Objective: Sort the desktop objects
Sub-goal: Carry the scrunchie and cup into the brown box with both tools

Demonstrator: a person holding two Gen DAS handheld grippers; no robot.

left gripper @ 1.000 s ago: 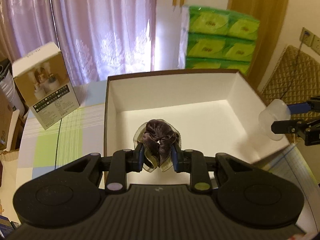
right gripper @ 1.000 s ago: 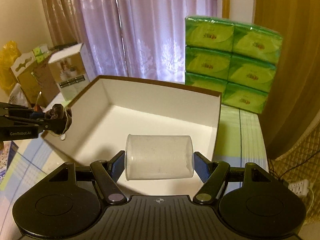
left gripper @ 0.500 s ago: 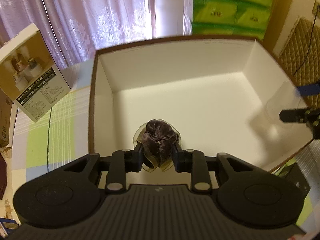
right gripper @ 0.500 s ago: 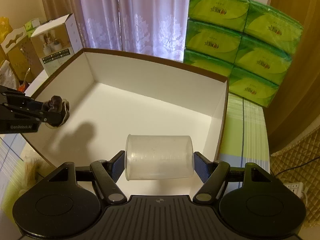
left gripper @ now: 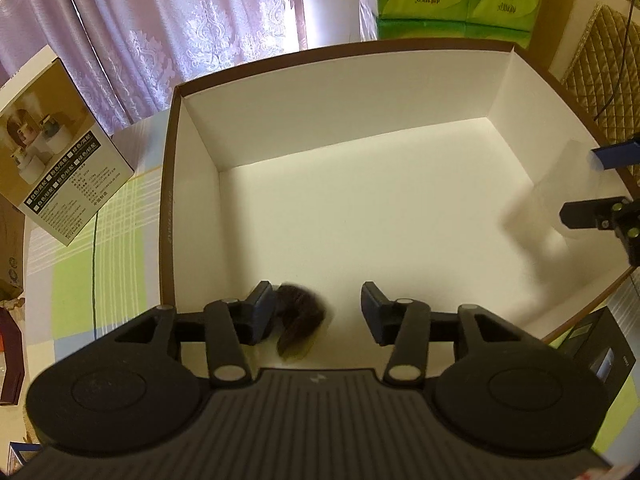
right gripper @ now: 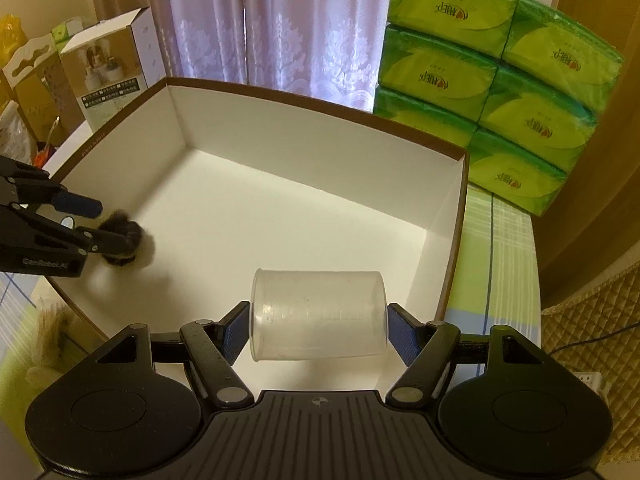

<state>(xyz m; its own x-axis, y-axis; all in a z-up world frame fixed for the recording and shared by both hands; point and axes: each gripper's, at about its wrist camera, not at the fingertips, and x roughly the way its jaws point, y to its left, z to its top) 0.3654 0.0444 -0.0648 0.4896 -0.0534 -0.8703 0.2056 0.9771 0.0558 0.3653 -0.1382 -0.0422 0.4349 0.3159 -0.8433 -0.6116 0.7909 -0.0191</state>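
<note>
Box (left gripper: 172, 200) floor mostly bare; left tool (left gripper: 316, 312) spread, scrunchie (left gripper: 300, 320) blurred.

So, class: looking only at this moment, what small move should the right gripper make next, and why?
Probably lower slightly and open. The right gripper holds the clear cup sideways inside the white box, above its floor. The left gripper is already open, the dark scrunchie blurred beside one finger.

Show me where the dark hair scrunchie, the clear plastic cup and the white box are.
dark hair scrunchie (left gripper: 298, 322), left wrist view, middle of its fabric.
clear plastic cup (right gripper: 320, 316), right wrist view, side wall.
white box (right gripper: 320, 152), right wrist view, far inner wall.
</note>
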